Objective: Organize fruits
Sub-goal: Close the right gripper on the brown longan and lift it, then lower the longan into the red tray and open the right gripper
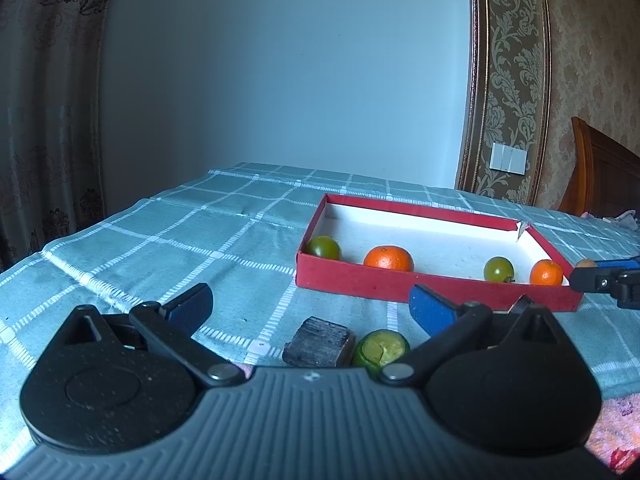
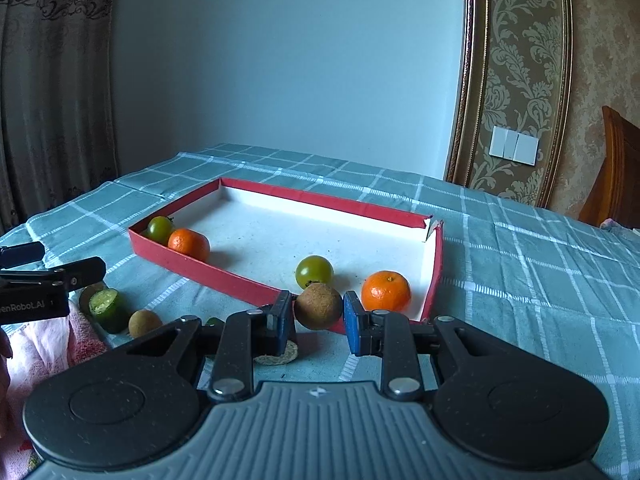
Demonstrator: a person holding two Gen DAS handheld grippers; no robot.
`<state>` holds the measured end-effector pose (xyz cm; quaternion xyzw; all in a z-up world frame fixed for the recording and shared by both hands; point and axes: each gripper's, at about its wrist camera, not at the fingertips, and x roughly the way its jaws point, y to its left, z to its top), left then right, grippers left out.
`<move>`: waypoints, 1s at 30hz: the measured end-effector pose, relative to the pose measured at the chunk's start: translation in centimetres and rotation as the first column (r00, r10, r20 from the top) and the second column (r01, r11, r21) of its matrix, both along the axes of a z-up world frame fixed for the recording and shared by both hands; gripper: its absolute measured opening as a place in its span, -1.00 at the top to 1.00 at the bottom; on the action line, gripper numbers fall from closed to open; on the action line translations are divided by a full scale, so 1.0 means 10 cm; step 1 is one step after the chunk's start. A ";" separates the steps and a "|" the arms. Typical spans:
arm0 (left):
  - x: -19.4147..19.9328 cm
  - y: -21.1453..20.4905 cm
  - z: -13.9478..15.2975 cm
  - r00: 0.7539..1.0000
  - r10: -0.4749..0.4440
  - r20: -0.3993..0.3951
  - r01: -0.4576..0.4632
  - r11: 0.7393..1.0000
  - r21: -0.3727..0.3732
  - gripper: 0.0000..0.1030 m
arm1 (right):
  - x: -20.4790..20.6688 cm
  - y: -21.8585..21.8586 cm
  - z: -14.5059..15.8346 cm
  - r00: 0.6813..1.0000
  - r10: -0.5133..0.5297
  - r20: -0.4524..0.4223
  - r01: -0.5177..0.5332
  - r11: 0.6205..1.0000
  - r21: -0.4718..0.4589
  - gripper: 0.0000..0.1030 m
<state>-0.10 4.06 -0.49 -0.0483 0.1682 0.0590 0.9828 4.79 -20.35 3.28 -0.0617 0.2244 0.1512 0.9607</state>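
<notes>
Brown kiwi [image 2: 319,306] being pinched by the right gripper [image 2: 316,316] at the red box's [image 2: 208,270] near wall; left gripper [image 1: 310,310] gaping wide, holding nothing.

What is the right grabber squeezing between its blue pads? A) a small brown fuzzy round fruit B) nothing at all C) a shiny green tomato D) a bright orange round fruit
A: in the right wrist view, the right gripper has its blue pads closed on a small brown fuzzy round fruit, held just at the near wall of the shallow red cardboard box; the orange and green fruits lie loose inside it.
</notes>
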 end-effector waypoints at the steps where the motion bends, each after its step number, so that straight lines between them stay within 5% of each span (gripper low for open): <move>1: 0.00 0.00 0.00 1.000 0.000 -0.001 0.000 1.000 0.000 -1.00 | 0.02 0.00 -0.01 1.000 -0.002 -0.004 0.002 1.000 0.002 0.48; 30: 0.06 0.02 -0.01 0.999 -0.019 -0.029 0.018 1.000 -0.020 -1.00 | 0.74 -0.05 -0.14 0.996 -0.059 -0.069 0.063 0.997 0.050 0.47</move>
